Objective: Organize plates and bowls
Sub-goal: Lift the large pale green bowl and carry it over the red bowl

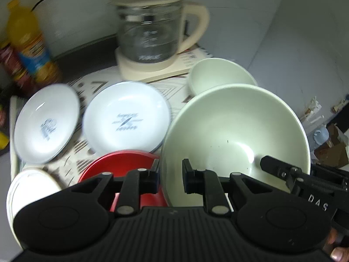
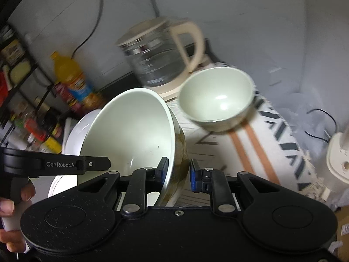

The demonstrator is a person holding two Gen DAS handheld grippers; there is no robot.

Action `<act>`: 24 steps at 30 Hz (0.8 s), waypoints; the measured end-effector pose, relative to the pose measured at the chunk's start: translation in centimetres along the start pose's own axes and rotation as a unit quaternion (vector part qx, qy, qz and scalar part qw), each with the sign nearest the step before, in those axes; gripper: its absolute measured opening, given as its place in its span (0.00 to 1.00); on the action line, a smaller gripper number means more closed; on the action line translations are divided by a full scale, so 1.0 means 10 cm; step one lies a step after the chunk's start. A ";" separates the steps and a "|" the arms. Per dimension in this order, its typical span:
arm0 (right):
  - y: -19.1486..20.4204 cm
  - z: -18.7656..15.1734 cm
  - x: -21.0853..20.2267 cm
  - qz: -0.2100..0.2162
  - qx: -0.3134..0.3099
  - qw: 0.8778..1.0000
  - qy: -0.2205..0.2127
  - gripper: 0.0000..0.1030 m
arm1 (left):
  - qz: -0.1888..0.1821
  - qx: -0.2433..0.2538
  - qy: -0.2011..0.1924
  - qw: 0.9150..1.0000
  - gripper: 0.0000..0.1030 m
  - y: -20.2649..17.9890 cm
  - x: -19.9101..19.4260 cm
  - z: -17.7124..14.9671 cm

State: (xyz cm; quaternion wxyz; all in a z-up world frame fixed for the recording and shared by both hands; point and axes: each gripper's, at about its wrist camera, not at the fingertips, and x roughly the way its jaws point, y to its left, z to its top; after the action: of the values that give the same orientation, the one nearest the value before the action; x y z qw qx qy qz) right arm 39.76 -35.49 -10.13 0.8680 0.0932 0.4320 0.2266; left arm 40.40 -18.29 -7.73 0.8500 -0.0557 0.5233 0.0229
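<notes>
Two-handed hold on a large bowl [image 1: 235, 128] over a crowded patterned mat [image 1: 91, 87]. Crowding the mat to its left: two white plates [image 1: 47, 122] side by side, a red dish [image 1: 122, 166] just beside the bowl's rim and partly hidden behind the left gripper [image 1: 171, 174], and a white bowl [image 1: 28, 192] at the near corner. Just beyond the far rim: a small bowl [image 1: 218, 76], upright on the mat. Farther back, by the wall: a glass kettle [image 1: 150, 28] with a cream handle, and an orange bottle [image 1: 28, 41] off to the left.

Pinches the large bowl's left rim between nearly closed jaws, one pad inside, one outside. Clamps the opposite side the same way in the right gripper [image 2: 178, 172], jaws narrow, the bowl's wall between the blue pads.

Tilts steeply in the right wrist view, mouth turned leftward toward the other tool, outer wall to the right; round, with no long side to speak of. Blocks most of a white dish [image 2: 74, 135] behind it there. Cannot tell whether the base touches anything.
</notes>
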 end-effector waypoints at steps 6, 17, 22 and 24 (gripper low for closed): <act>0.25 0.01 0.14 0.026 -0.028 0.999 0.027 0.20 | 0.014 -0.044 0.005 0.999 0.16 0.33 -0.10 -0.10; 0.57 -0.15 0.35 0.024 -0.069 0.995 0.062 0.21 | 0.038 -0.073 0.018 0.996 0.16 0.72 -0.04 -0.30; 0.67 -0.20 0.38 0.005 -0.066 0.996 0.062 0.21 | 0.037 -0.065 0.019 0.997 0.17 0.80 -0.01 -0.38; 0.71 -0.24 0.40 -0.005 -0.063 0.996 0.062 0.21 | 0.036 -0.057 0.020 0.998 0.17 0.82 0.01 -0.40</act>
State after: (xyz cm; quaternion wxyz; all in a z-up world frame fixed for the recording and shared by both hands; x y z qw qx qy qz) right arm 37.71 -27.40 -11.90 0.8450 0.0217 0.4699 0.2544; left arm 36.14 -10.60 -10.16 0.8333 -0.0853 0.5400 0.0823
